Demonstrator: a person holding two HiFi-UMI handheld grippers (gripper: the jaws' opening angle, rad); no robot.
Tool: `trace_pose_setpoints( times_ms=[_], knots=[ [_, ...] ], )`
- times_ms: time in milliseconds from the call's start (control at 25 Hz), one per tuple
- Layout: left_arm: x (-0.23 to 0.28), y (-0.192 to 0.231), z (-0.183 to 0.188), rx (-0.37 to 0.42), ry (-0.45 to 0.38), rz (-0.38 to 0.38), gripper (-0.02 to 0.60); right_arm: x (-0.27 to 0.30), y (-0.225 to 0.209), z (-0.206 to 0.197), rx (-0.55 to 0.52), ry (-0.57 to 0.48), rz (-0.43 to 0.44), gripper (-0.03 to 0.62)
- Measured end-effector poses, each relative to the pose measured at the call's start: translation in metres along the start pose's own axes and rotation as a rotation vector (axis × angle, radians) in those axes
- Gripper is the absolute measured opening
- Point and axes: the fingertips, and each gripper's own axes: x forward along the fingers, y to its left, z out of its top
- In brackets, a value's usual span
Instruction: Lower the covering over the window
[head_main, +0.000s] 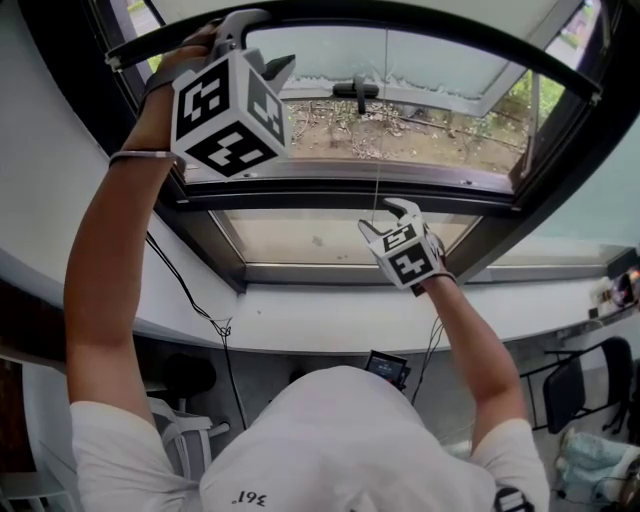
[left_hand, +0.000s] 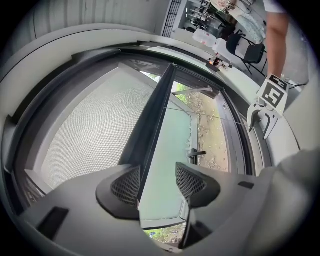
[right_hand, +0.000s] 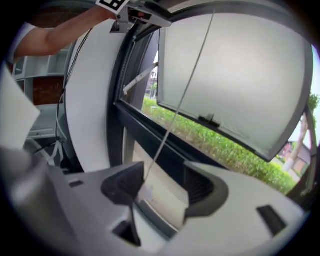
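I have the left gripper (head_main: 258, 42) raised to the upper left of the window (head_main: 380, 185), at the dark bottom rail (left_hand: 152, 120) of the mesh covering (left_hand: 85, 135). In the left gripper view its jaws stand apart. The rail runs down between them and lies against the pad on the left of that view, with clear space to the other pad, so nothing is clamped. The mesh spreads to the left of the rail in that view. In the head view the rail arcs across the far top of the window opening, so the glass below it is uncovered.

The right gripper (head_main: 385, 218) sits lower, near the middle of the window and just above the lower pane. Its jaws are released and wide. The thin pull cord (right_hand: 181, 90) comes down from above and passes between them, close to the jaw on the left of the right gripper view. A small pale tab is at the cord's lower end. I cannot tell whether the tab touches that pad, and neither pad presses the cord.

The frame holds a frosted sash (right_hand: 235, 70) swung outward, with a dark handle (head_main: 355, 90) on its far edge. Grass and bare ground (head_main: 420, 135) show through the gap beneath it. The white sill (head_main: 300, 310) runs along the near side of the frame, and a dark chair (head_main: 590, 385) stands at the near right.
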Motion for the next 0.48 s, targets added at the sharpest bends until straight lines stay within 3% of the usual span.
trace_pose_setpoints(
  times_ms=[280, 480],
  knots=[
    [0.001, 0.000, -0.001, -0.019, 0.007, -0.006, 0.218, -0.009, 0.006, 0.002, -0.082, -0.013, 0.040, 0.303],
    [0.001, 0.000, -0.001, -0.028, 0.009, -0.003, 0.218, -0.018, 0.006, 0.007, -0.135, -0.030, 0.039, 0.313]
  ],
)
